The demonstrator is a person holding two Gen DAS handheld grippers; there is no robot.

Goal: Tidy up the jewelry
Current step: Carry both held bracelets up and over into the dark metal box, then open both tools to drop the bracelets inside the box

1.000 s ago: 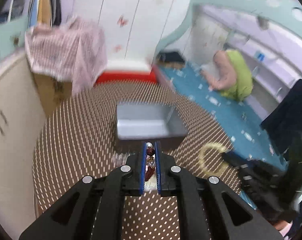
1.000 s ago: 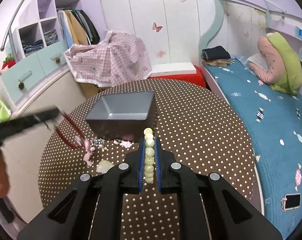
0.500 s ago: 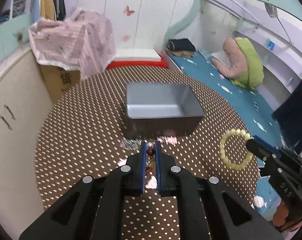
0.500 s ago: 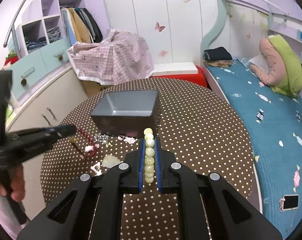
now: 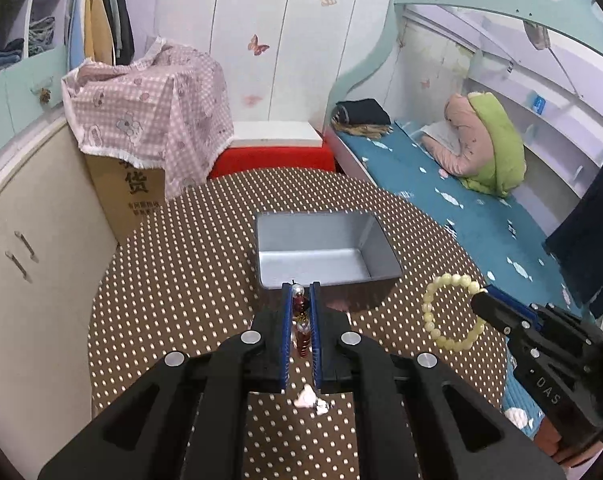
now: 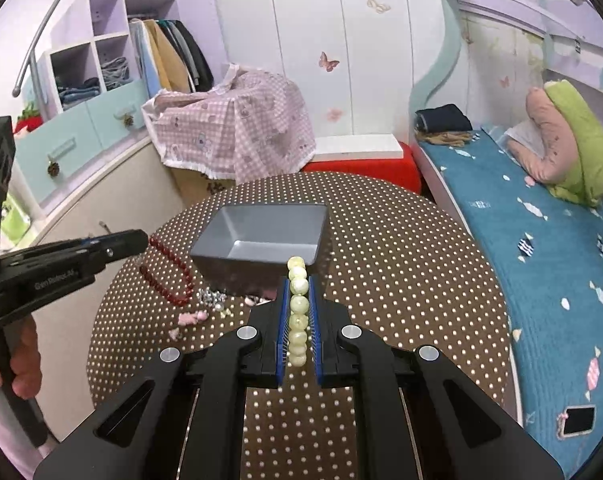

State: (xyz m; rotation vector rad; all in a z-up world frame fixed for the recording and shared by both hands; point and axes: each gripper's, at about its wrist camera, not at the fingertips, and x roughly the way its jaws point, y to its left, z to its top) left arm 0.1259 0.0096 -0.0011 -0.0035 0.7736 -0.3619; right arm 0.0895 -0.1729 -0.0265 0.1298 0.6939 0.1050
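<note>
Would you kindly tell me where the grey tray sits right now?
The grey tray sits mid-table in both views, just beyond the raised red bracelet and cream bracelet.

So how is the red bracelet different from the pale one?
The red bracelet has small dark beads; the pale bracelet has bigger cream ones. The red hangs from the left hand-held gripper, the pale from the right hand-held gripper. Both are beaded loops held above the table.

Round polka-dot table (image 5: 173,280); pink checked cloth (image 5: 149,108) over cardboard box (image 5: 129,196); blue bed (image 6: 541,248), phone (image 6: 579,420).
</note>
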